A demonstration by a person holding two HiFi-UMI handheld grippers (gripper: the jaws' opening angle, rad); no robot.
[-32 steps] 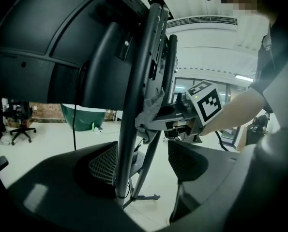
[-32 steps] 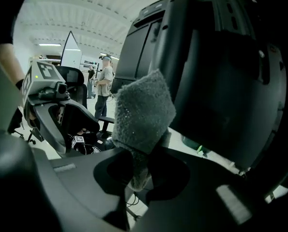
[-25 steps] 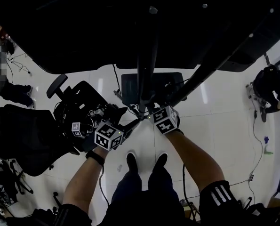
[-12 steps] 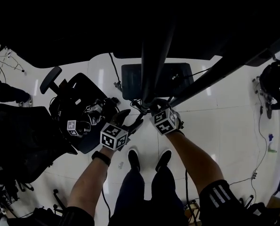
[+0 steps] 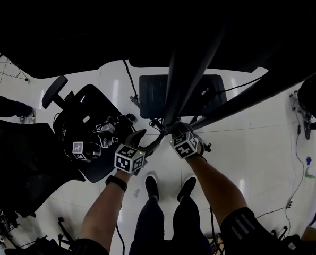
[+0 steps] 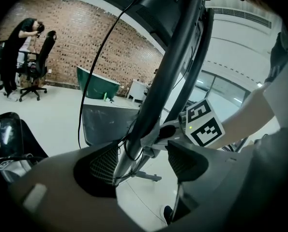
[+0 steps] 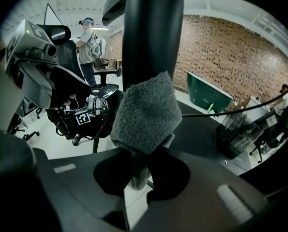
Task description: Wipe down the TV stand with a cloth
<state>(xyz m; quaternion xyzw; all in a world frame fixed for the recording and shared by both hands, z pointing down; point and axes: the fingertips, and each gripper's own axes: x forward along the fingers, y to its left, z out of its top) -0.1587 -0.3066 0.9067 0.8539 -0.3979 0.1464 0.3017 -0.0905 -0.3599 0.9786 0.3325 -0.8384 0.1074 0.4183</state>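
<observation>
right claw [image 7: 143, 172]: clenched on the grey cloth [image 7: 146, 111]
cloth: pressed against the tv stand pole [image 7: 152, 37], above the stand's base [image 5: 153, 95]
left claw [image 6: 140, 159]: released, jaws apart, pole seen between them

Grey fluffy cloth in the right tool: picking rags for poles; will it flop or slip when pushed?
The grey fluffy cloth bunches softly above the right tool, so probably floppy and light. Its nap likely drags on the dark pole rather than slipping.

An open office or lab workroom: a brick wall [image 6: 100, 47] behind a black office chair [image 6: 35, 69], glossy white floor [image 5: 253, 142] around that chair, loose cables [image 5: 127, 78] trailing nearby.
</observation>
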